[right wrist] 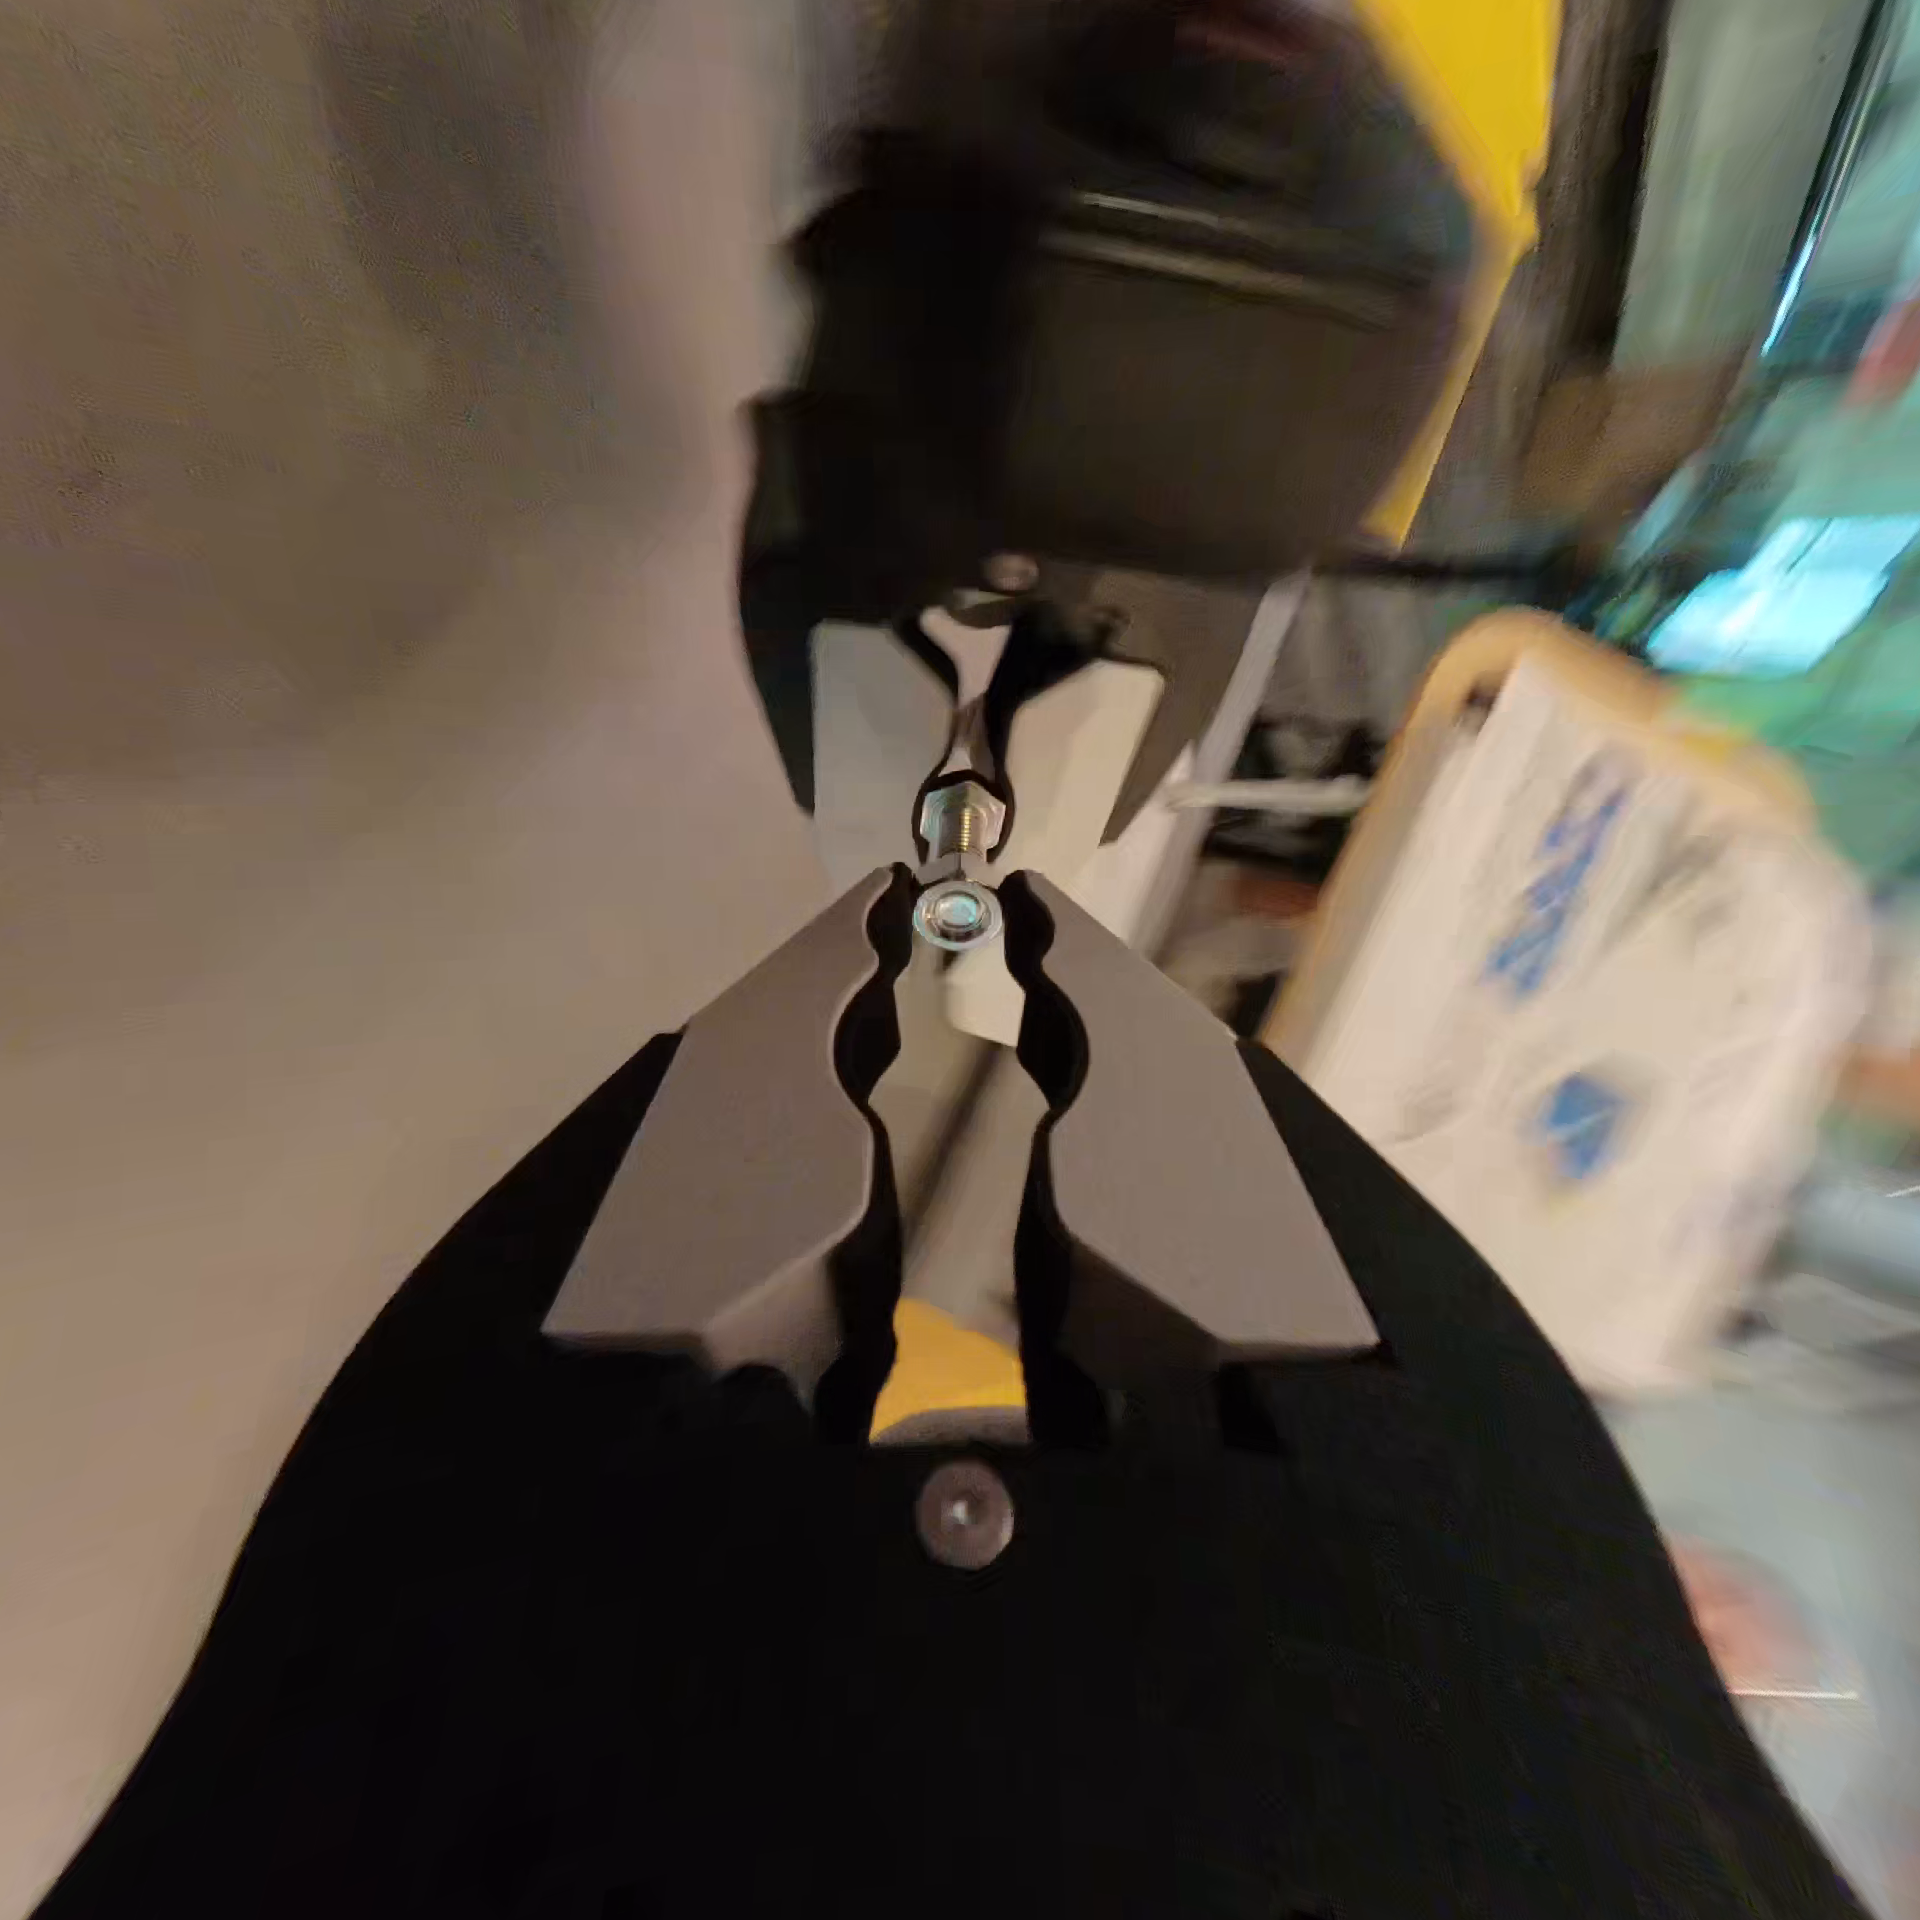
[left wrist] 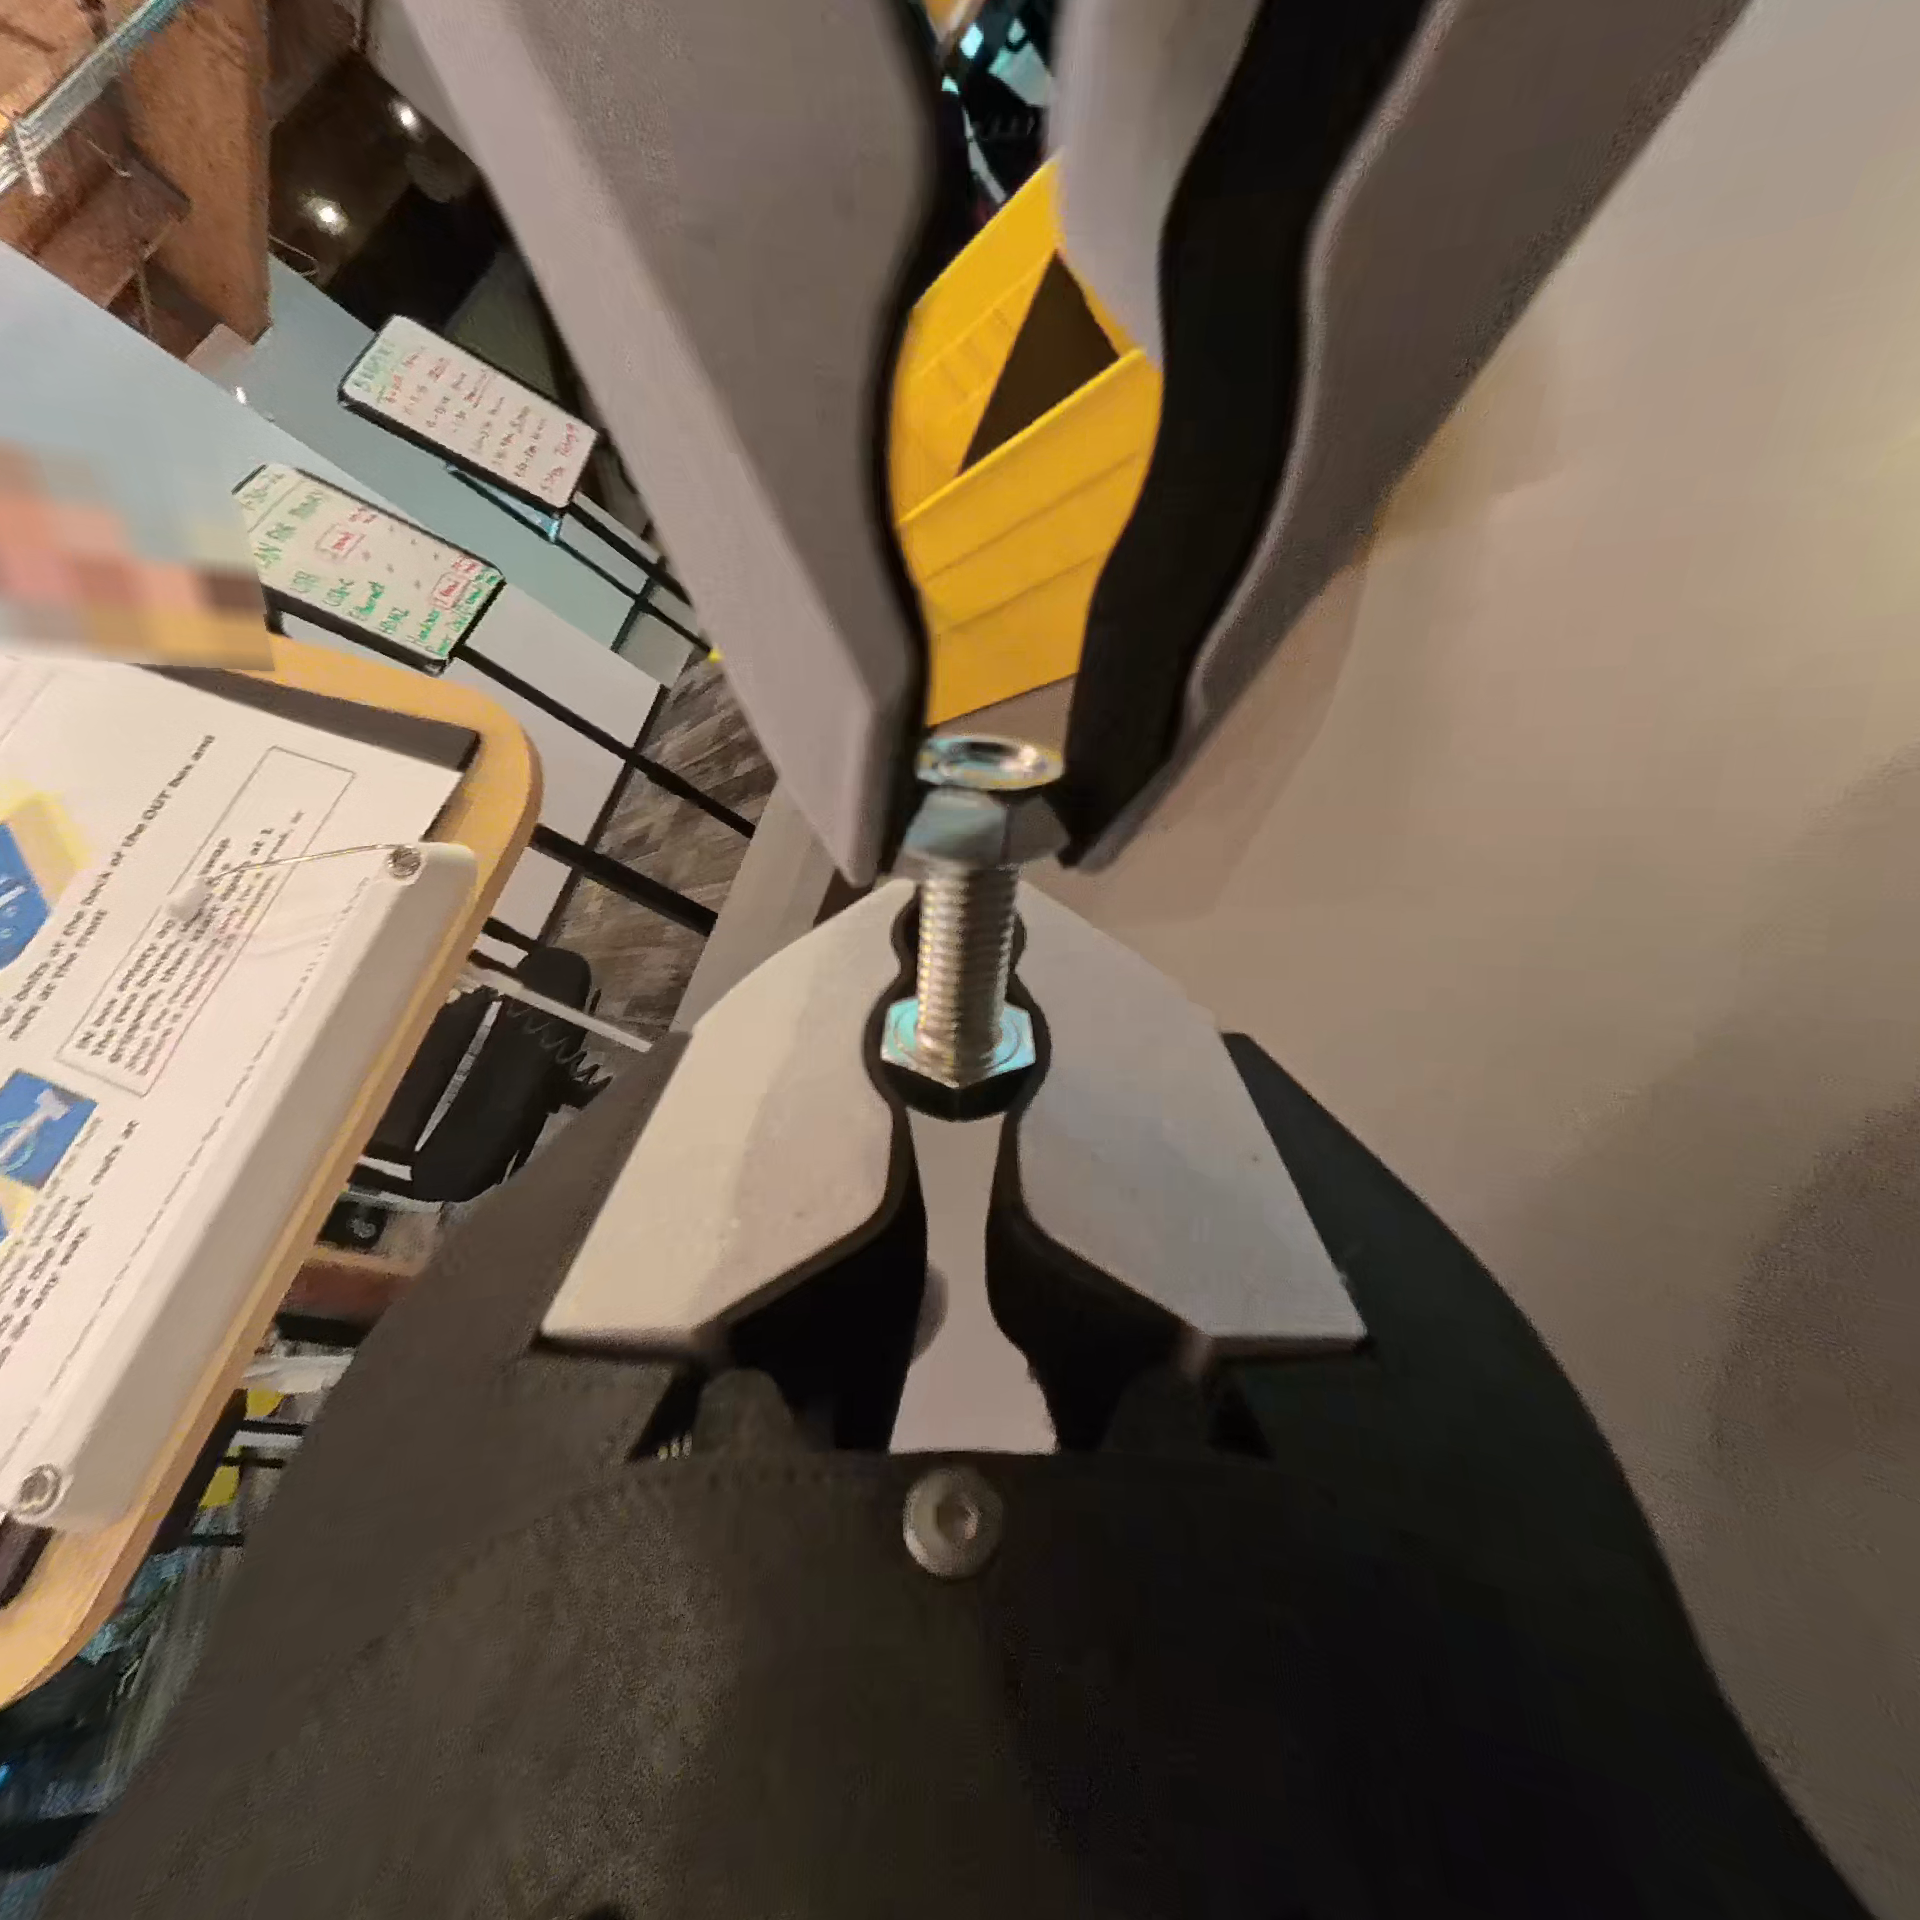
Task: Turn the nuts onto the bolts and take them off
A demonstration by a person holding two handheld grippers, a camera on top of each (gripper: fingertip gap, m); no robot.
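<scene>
The left gripper [left wrist: 961, 997] is clamping its fingers on the nut [left wrist: 961, 1049], sitting low on the bolt [left wrist: 966, 935]. At twelve o'clock, the right gripper [left wrist: 982, 821] is pinching the bolt's head, yellow bin [left wrist: 1029, 488] behind.

Hidden, cropped and blurred parts

In the right wrist view the far side is smeared: the printed sheet [right wrist: 1621, 997] is unreadable. In the left wrist view the yellow bin [left wrist: 1023, 499] shows only between grey fingers [left wrist: 727, 416]; a mosaic patch covers the left edge.
</scene>
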